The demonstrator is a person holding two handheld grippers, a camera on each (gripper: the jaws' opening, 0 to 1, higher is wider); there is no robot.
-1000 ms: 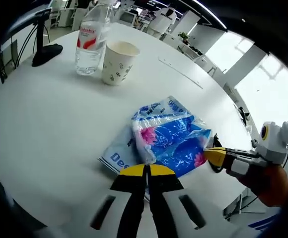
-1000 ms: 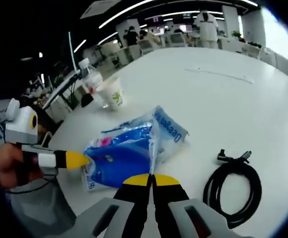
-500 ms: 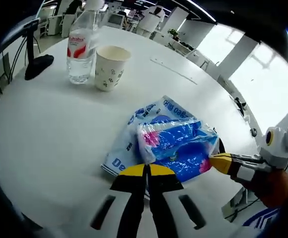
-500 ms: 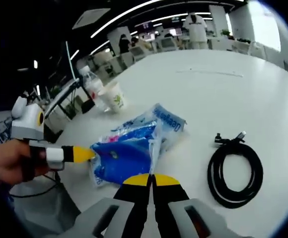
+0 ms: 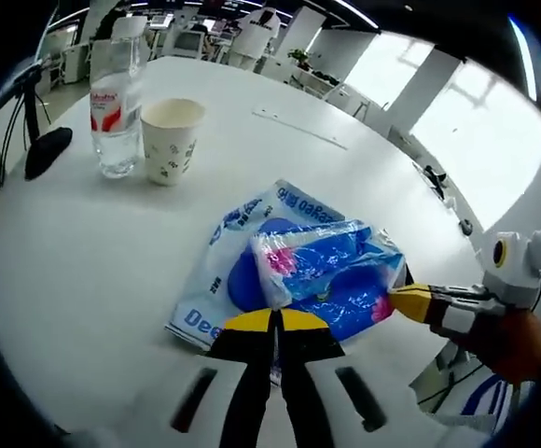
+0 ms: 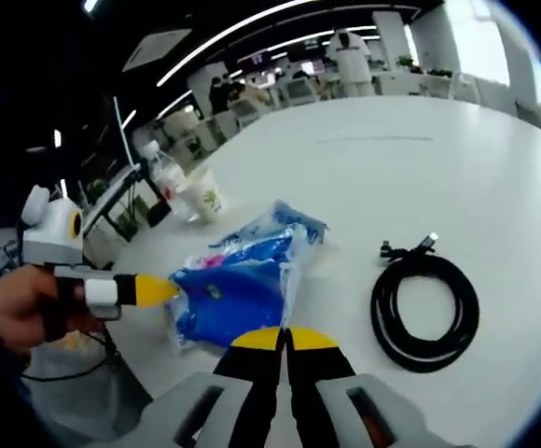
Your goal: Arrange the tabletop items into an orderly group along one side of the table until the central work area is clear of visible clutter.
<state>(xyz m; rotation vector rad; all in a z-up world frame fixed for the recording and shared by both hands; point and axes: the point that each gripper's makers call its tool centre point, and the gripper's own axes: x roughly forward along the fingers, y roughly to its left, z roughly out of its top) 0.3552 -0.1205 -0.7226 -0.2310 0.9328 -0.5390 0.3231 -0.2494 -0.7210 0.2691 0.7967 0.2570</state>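
While both yellow-tipped claws sit pinched on opposite edges of the blue plastic tissue pack [image 5: 322,280], the big white round table [image 5: 84,252] lies open all about it. From the left gripper view, the left gripper [image 5: 275,322] has its jaws pressed together on the near edge of the crinkly wrapper, and the right gripper [image 5: 410,301] comes in from the right with its tip at the pack's far corner, a hand [image 5: 513,341] behind it close to the table's curved rim. A flat blue-and-white printed bag [image 5: 224,280] lies spread beneath the pack, glossy and wrinkled. Well apart toward the far side stand a clear water bottle [image 5: 114,107] with a red label and, just beside it, a paper cup [image 5: 170,138] with small dark print; a black stand base [image 5: 47,149] rests near the edge past them. Broad bare tabletop stretches between those and the pack. From the right gripper view, the right gripper [image 6: 284,338] is closed on the wrapper's edge [image 6: 284,280], and a coiled black cable [image 6: 424,308] lies loose on open surface to the right, near but not touching the pack.
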